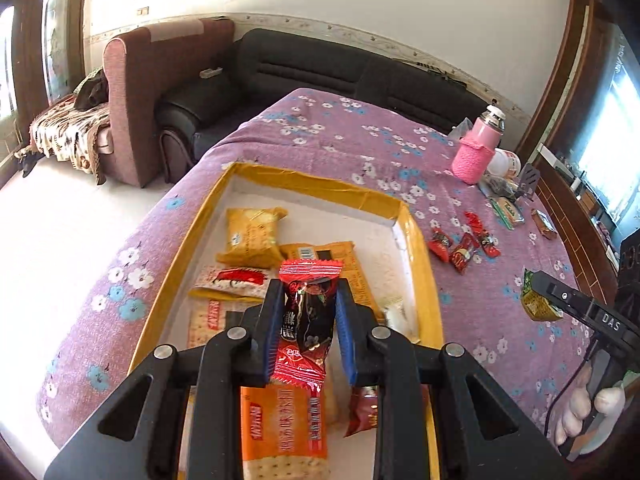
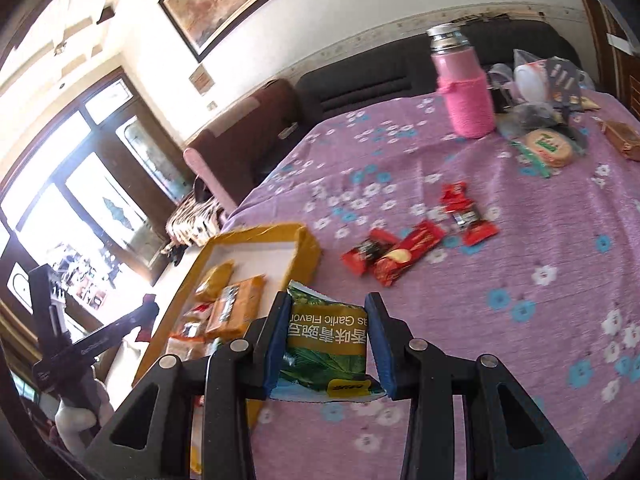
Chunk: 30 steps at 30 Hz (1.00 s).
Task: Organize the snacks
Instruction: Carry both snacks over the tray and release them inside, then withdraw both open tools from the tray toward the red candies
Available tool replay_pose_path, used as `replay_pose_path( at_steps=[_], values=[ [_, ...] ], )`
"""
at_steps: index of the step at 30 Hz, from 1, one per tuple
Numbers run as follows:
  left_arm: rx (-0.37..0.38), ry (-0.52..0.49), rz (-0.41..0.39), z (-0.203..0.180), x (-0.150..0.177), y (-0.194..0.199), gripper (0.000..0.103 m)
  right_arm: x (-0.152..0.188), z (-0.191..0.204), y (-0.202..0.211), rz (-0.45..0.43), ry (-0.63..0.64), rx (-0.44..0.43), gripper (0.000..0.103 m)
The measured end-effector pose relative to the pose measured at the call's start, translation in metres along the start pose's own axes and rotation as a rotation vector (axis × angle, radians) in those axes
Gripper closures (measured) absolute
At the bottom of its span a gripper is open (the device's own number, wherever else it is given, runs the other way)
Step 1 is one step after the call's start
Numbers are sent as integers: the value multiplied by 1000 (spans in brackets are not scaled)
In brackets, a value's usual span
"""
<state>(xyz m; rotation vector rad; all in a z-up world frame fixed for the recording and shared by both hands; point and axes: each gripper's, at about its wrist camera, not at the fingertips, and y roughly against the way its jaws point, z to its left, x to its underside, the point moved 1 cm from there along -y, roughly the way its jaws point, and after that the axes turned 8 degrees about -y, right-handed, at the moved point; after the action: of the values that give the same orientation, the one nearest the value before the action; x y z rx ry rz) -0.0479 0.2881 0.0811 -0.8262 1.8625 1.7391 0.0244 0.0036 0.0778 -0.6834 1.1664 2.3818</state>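
between the blue pads of the left tongs hangs a red and black candy, pinched above the yellow box. right tongs clamp a green pea packet beside that box, over the purple cloth.

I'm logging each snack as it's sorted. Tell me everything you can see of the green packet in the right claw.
The green pea packet is a glossy foil pouch, green and mustard yellow, printed with "Garlic Flavor" and Chinese characters that read upside down in the right wrist view. Its crimped end points away from the camera. The right claw grips it by both side edges, above the purple floral tablecloth, beside the yellow-rimmed box.
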Motion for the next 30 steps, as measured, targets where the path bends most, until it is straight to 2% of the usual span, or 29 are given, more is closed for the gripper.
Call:
replay_pose_path(
  at_steps=[7,13,15,17,21,23,25,27,30],
  values=[
    [15,75,58,40,17,-19,80,27,82,-61,129,111,-10,65],
    [37,96,55,52,21,-21,80,36,106,-112,193,139,46,65],
    [29,94,48,54,21,-17,77,36,106,-127,207,140,60,63],
    [0,93,36,55,21,-10,64,35,108,-134,207,128,59,62],
    [-24,106,-18,57,19,11,49,30,111,-128,189,104,32,59],
    [-44,111,-42,54,19,22,37,27,115,-117,163,119,36,59],
    [-60,109,-69,48,19,30,31,26,116,-102,132,135,43,58],
    [-56,101,-86,40,21,36,31,26,115,-85,107,139,44,56],
    [-98,70,-98,21,25,41,31,32,111,-62,88,136,43,53]
  ],
)
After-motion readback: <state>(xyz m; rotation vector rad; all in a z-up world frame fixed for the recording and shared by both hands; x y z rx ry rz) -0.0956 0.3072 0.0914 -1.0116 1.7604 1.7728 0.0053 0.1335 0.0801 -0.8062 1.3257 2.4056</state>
